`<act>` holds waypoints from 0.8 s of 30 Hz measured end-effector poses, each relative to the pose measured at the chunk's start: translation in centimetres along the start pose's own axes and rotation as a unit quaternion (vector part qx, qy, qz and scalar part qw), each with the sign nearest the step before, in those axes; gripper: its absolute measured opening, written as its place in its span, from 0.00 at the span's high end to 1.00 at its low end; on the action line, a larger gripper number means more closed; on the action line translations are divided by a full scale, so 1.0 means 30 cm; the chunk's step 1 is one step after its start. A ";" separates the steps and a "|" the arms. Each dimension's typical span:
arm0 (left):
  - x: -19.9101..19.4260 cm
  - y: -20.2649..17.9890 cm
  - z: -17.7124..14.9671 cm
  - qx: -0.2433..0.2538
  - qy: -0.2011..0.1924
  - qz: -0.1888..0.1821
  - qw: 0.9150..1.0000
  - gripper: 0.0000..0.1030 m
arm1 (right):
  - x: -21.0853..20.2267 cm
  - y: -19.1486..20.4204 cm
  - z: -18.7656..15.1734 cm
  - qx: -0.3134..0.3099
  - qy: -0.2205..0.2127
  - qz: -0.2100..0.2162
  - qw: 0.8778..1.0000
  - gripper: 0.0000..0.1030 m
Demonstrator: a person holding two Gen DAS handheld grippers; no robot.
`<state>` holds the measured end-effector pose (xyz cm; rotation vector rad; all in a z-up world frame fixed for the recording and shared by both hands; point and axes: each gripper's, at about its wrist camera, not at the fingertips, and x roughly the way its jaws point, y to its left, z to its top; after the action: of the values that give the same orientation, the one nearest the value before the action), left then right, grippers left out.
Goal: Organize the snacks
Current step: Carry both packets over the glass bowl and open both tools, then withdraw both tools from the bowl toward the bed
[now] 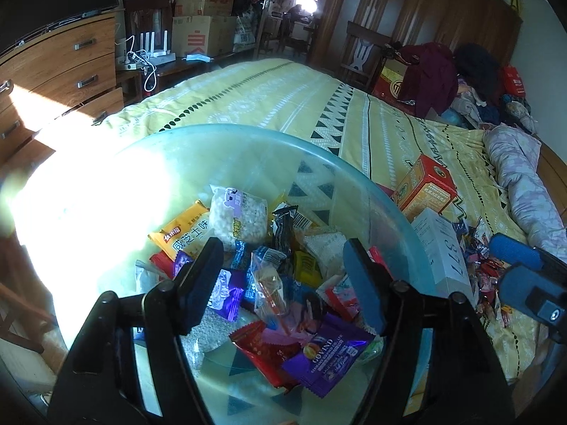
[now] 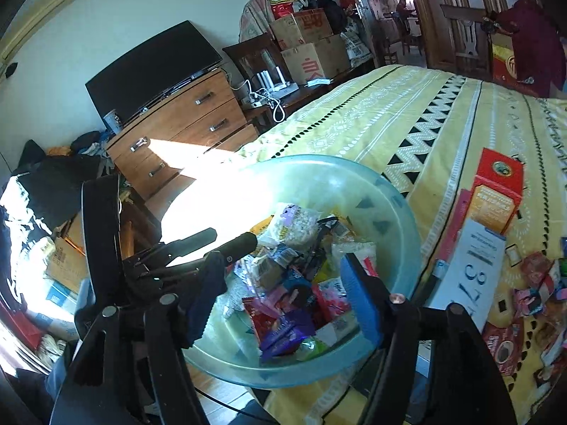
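Both the left gripper [image 1: 283, 265] and right gripper [image 2: 283, 290] hang open and empty over the glass bowl [image 2: 400, 205], where wrapped snacks [image 1: 269, 265] are being gathered

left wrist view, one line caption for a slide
Open left gripper over a glass bowl of snacks on the bed.

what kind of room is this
Most likely a lived-in bedroom: a bed with a yellow patterned cover, a wooden chest of drawers beside it, and stacked cardboard boxes by the doorway.
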<state>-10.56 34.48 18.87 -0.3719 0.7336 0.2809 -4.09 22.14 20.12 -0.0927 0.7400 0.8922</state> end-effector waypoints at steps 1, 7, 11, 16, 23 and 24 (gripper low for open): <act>-0.001 -0.007 -0.005 0.001 0.001 -0.002 1.000 0.31 | -0.031 -0.005 -0.014 -0.006 -0.008 -0.020 1.000 0.16; -0.022 -0.080 -0.030 0.014 0.004 -0.015 1.000 0.31 | -0.180 -0.067 -0.092 -0.011 -0.028 -0.096 0.995 0.14; -0.052 -0.154 -0.044 0.027 -0.001 -0.027 0.999 0.27 | -0.274 -0.099 -0.138 -0.012 -0.040 -0.140 0.989 0.13; -0.091 -0.266 -0.071 0.051 -0.006 -0.046 0.998 0.24 | -0.381 -0.091 -0.182 -0.030 -0.052 -0.178 0.982 0.11; -0.149 -0.426 -0.112 0.087 -0.014 -0.067 0.994 0.24 | -0.539 -0.085 -0.234 -0.055 -0.074 -0.239 0.967 0.09; -0.159 -0.442 -0.120 0.091 -0.016 -0.069 0.993 0.24 | -0.556 -0.088 -0.242 -0.054 -0.076 -0.243 0.966 0.09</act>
<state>-11.13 20.49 22.78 -0.2423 0.6927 0.0874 -12.81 6.55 24.43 -0.2873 0.4917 0.4625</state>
